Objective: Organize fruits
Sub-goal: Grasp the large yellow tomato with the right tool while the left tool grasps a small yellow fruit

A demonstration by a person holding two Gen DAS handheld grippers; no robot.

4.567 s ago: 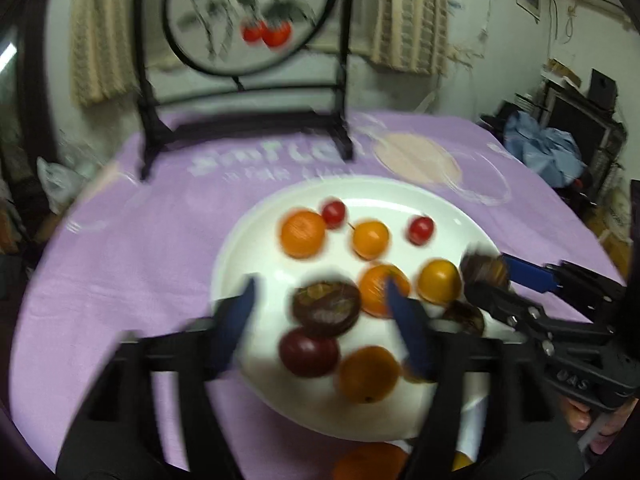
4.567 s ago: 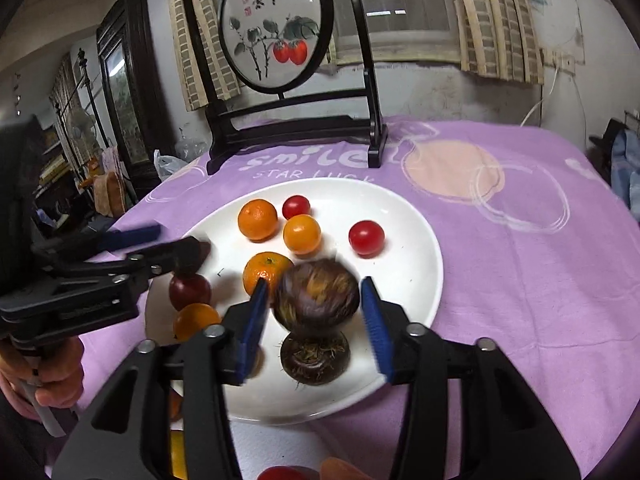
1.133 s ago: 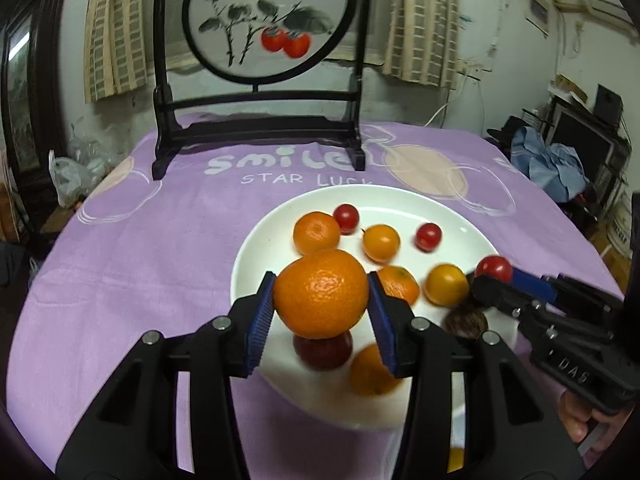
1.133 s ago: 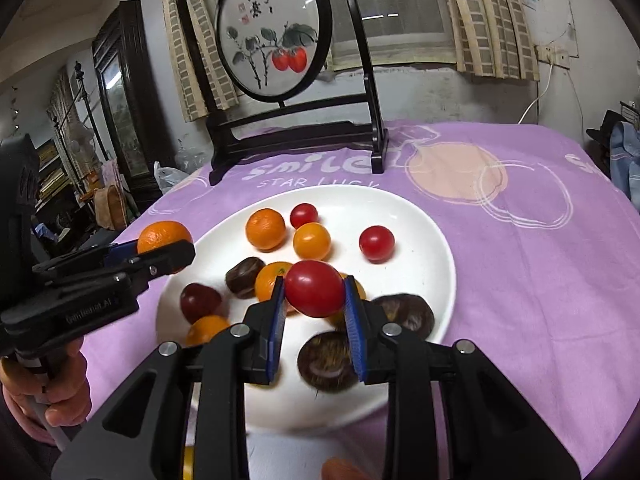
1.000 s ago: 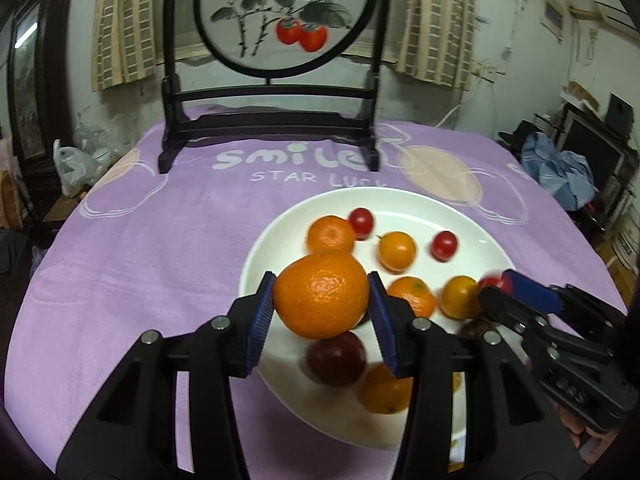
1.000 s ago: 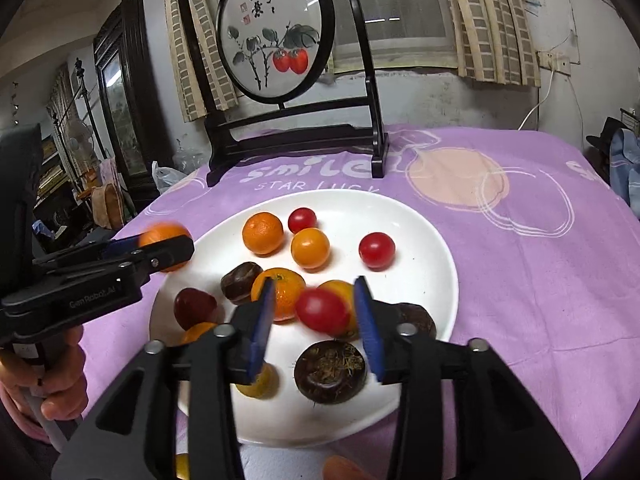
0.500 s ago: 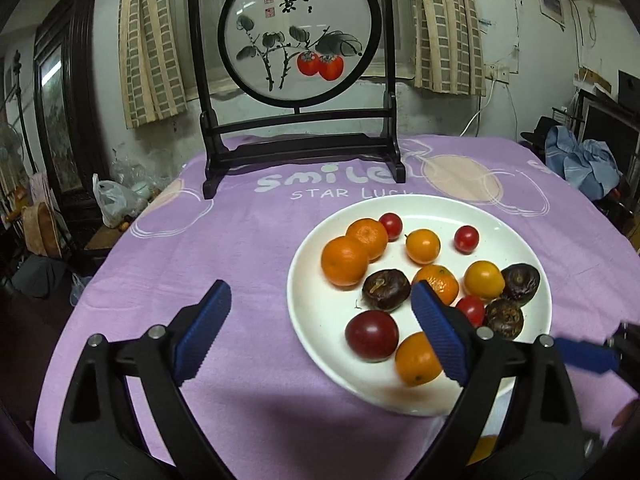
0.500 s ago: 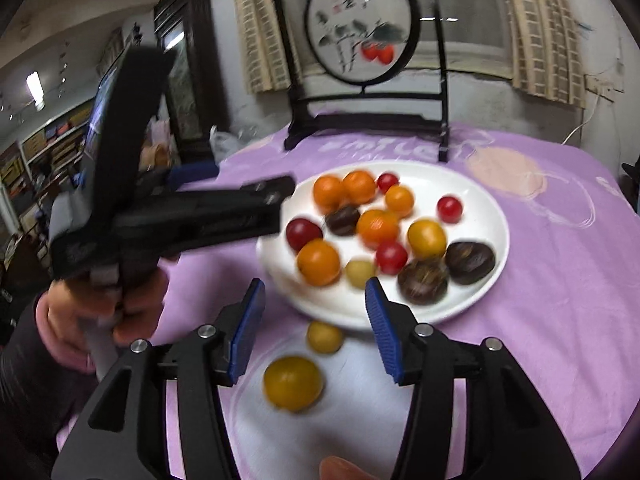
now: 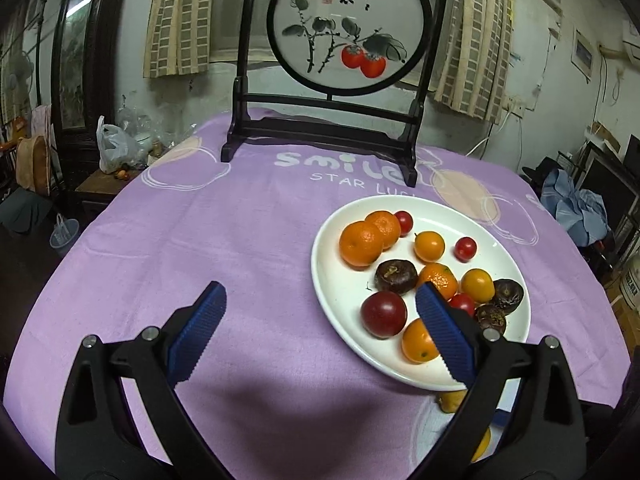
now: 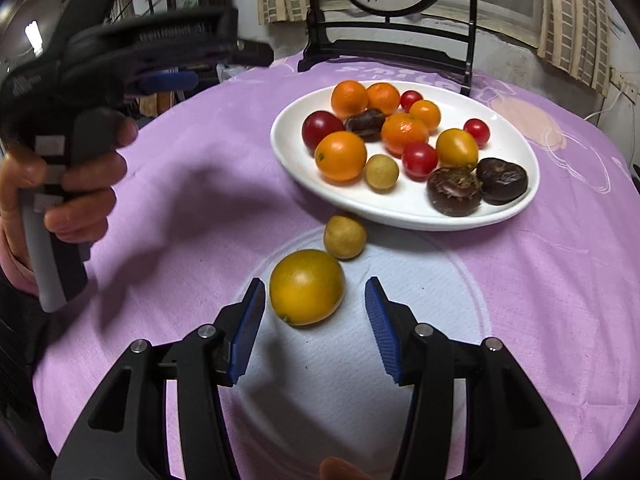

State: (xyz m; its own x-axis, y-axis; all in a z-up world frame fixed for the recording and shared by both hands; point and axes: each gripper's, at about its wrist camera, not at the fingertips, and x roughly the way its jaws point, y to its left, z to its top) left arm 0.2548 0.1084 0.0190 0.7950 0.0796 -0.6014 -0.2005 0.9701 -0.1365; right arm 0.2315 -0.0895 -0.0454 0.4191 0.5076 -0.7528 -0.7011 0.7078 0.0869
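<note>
A white plate (image 9: 340, 284) (image 10: 400, 202) on the purple cloth holds oranges, red and yellow tomatoes and dark brown fruits. A large orange (image 9: 360, 243) lies at its left side. My left gripper (image 9: 320, 288) hangs over the cloth at the plate's near left rim, its jaws opening with nothing between them. My right gripper (image 10: 315, 283) is open, low over a white patch of cloth. A yellow-orange fruit (image 10: 307, 287) lies between its fingertips, untouched. A small tan fruit (image 10: 345, 237) rests just beyond, against the plate's rim.
A round painted screen on a black stand (image 9: 320, 136) (image 10: 384, 44) stands at the table's far side. A hand (image 10: 76, 184) grips the left gripper's handle at the left. A plastic bag (image 9: 114, 144) and furniture lie beyond the table's left edge.
The left gripper let go of the large orange, which now lies on the plate, and drew back to the left. The right gripper dropped its red tomato onto the plate and sank toward the yellow-orange fruit.
</note>
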